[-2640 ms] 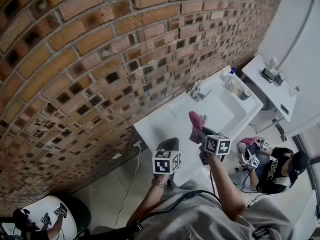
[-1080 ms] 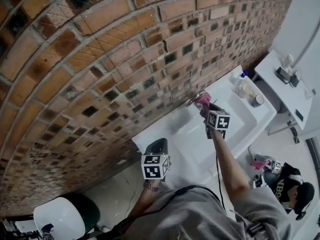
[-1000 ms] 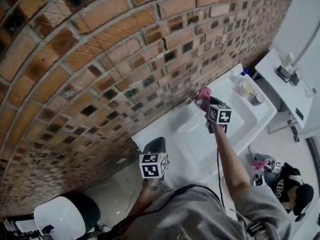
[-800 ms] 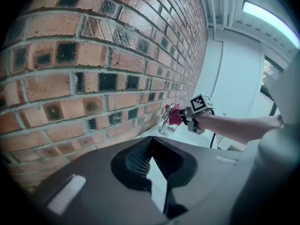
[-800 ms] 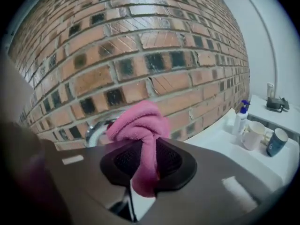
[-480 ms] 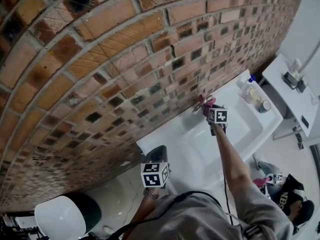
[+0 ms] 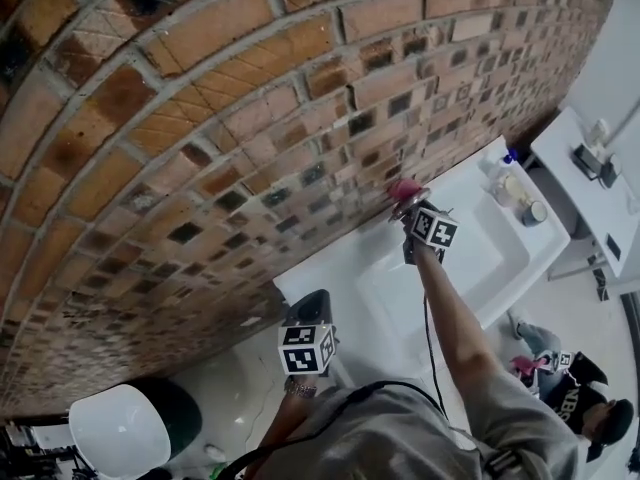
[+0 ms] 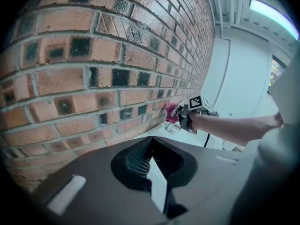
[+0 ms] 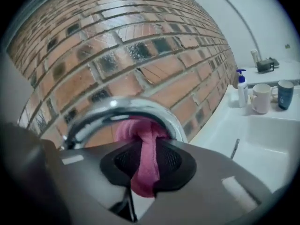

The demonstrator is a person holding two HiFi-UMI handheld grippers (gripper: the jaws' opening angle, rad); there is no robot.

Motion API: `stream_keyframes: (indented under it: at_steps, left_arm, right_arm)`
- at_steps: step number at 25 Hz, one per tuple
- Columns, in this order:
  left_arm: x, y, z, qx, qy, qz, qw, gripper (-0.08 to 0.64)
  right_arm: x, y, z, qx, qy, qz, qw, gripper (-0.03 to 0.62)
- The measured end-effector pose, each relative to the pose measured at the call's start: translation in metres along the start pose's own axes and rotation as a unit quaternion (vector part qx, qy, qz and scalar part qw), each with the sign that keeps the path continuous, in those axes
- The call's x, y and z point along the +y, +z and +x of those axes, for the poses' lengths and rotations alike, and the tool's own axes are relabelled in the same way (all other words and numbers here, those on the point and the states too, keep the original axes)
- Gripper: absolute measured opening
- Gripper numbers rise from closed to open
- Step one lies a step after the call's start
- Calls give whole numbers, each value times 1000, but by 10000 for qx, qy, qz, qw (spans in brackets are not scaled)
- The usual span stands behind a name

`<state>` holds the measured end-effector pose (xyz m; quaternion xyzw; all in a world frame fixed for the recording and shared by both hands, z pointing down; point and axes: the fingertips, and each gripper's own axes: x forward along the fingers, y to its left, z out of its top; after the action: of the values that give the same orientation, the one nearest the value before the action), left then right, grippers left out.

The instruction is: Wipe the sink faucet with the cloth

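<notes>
Two grippers: the right gripper (image 7: 410, 208) is up at the faucet; the left gripper (image 7: 309, 308) hangs low, well apart from the sink (image 7: 470, 268).
Right jaws: clamped on a fold of the pink cloth (image 9: 143, 144).
Left jaws: together, with nothing between them.
Cloth: bunched against the curved chrome faucet (image 9: 126, 106), near the brick wall (image 7: 200, 118).
Risk: only a narrow fold is held, so hard rubbing could pull it free. If the cloth rides aside, bare jaws could scrape the chrome.
</notes>
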<state>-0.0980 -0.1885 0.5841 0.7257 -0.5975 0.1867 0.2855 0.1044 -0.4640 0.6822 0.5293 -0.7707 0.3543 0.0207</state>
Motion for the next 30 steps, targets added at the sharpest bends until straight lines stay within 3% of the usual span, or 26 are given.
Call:
stream_keyframes:
  at_steps: [3, 7, 10, 12, 14, 17, 20, 26, 30]
  left_arm:
    - [-3, 1, -2, -13, -12, 53, 10000, 20]
    - [4, 1, -3, -16, 53, 0, 10000, 20]
    - [7, -3, 0, 30, 74, -60, 10000, 20]
    - [4, -3, 4, 47, 34, -47, 10000, 20]
    - [0, -2, 7, 44, -28, -2, 10000, 20]
    - [-8, 0, 11, 44, -121, 69, 9999, 20]
    - [-11, 0, 10, 48, -160, 113, 9998, 20]
    - [-4, -2, 10, 88, -99, 89, 9999, 20]
    - [-4, -4, 13, 121, -96, 93, 9998, 20]
  right_arm:
    - [-36, -34, 5, 239, -438, 383, 9980, 71]
    - [-69, -77, -15, 826, -867, 539, 9913, 71]
    - [-73, -71, -43, 713, -830, 892, 9900, 71]
    - [-71, -35, -58, 175, -681, 760, 9946, 71]
    - [-63, 16, -68, -396, -637, 335, 9966, 71]
    - [-45, 64, -61, -613, -413, -486, 9961, 71]
    - [-46, 57, -39, -258, -197, -617, 9976, 67]
    - [-80, 1, -10, 539, -468, -486, 9963, 66]
    - [-85, -16, -5, 504, -508, -398, 9966, 66]
